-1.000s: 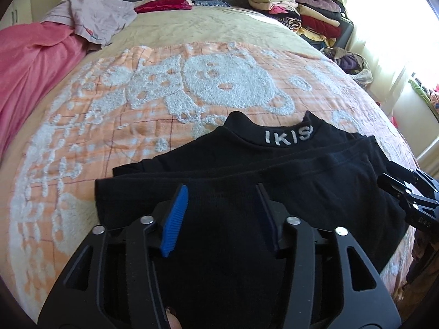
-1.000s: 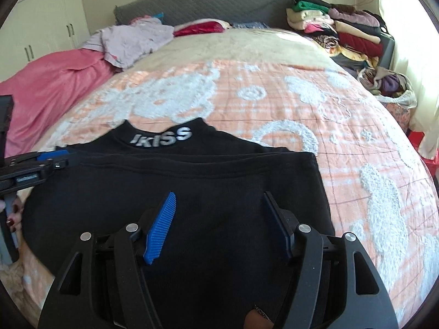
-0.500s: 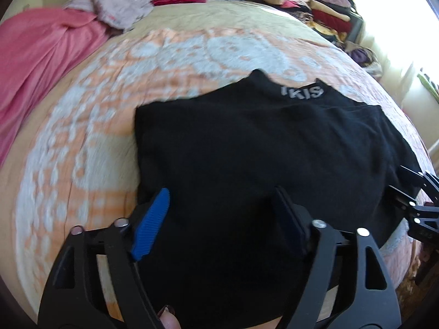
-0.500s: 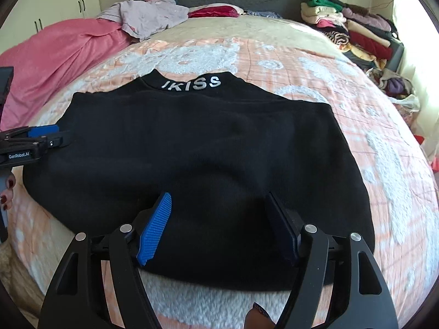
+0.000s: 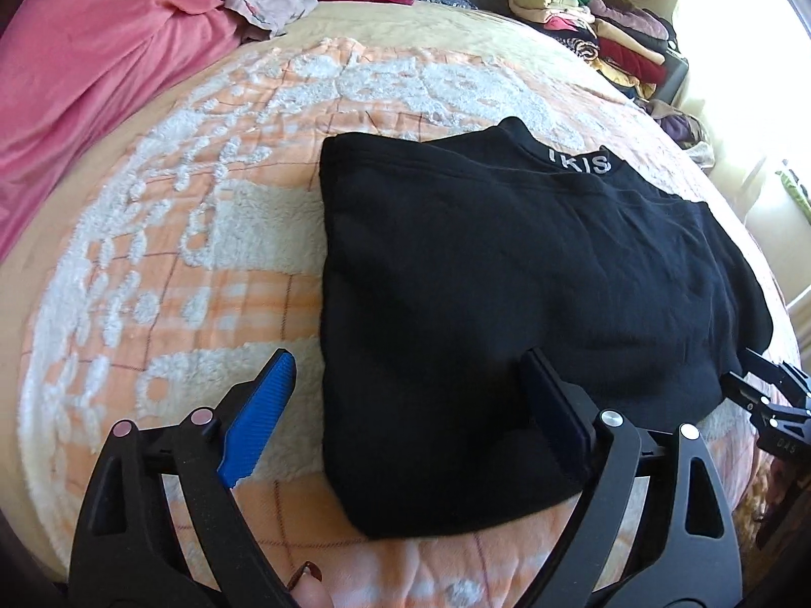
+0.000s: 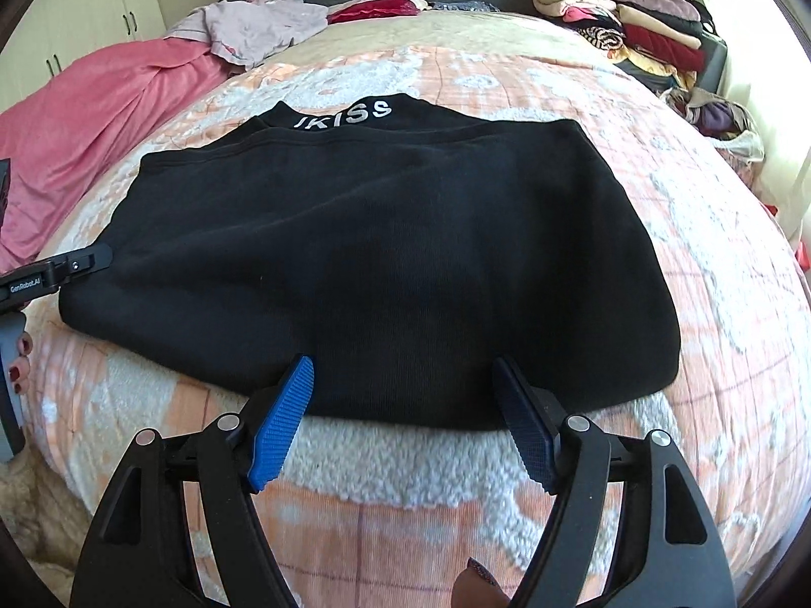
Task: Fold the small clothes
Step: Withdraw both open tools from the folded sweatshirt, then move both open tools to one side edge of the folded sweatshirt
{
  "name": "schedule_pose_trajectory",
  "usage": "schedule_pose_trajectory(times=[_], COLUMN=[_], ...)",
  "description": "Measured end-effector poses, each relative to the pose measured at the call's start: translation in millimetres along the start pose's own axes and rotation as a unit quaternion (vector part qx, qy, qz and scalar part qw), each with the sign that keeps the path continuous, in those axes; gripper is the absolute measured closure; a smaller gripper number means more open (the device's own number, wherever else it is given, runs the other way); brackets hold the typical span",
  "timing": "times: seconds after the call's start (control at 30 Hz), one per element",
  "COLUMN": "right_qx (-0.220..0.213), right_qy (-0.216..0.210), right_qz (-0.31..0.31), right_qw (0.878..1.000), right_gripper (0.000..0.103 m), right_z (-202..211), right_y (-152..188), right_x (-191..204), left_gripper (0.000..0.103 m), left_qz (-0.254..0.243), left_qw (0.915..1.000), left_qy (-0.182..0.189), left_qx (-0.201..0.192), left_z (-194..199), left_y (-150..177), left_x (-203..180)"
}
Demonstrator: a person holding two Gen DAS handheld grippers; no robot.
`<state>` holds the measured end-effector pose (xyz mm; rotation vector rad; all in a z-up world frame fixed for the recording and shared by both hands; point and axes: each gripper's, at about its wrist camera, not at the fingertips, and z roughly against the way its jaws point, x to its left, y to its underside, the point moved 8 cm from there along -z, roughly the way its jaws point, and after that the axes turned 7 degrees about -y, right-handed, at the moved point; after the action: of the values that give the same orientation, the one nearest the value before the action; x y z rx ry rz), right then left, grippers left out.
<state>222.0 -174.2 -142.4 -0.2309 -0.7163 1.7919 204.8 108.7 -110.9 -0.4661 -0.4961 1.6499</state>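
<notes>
Down at the near edge of the bed, the left gripper (image 5: 405,395) had just been spreading its jaws and stood wide, the corner of the black garment (image 5: 507,278) between the pads but unpinched. Likewise the right gripper (image 6: 405,405) had been opening, gaping at the garment's hem and clear of it. That garment lay folded flat on the orange-and-white blanket (image 6: 709,278), its lettered collar (image 6: 349,114) farthest away.

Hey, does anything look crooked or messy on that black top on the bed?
Slightly. The black top lies folded on the blanket, but the layers do not line up: the lettered collar and a lower layer stick out past the far edge.
</notes>
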Motion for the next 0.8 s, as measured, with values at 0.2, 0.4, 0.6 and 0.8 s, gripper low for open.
schedule_pose_trajectory(times=[0.2,0.4,0.6,0.8], right_qx=[0.003,0.002,-0.01,-0.02], right_qy=[0.003,-0.001,-0.004,-0.004], right_qz=[-0.005,-0.014,-0.013,0.0], right_qw=[1.0,1.0,1.0,1.0], right_gripper=[0.03,0.025,0.019,0.015], right_z=[4.1,11.6,23.4,32.1], right_y=[8.0,11.9,12.5,12.0], right_x=[1.2,4.7,12.0,24.5], left_gripper=[0.021,0.021,0.02,0.013], left_qz=[-0.004,0.002,0.007,0.013], left_qw=[0.9999,0.9999,0.9999,0.9998], left_qy=[-0.012,-0.012,-0.007,-0.008], left_qx=[-0.002,0.0,-0.005,-0.01], left_z=[5.8,13.8,26.8,40.3], left_y=[9.1,19.4,26.1,31.7], left_x=[6.7,11.9,13.4,15.5])
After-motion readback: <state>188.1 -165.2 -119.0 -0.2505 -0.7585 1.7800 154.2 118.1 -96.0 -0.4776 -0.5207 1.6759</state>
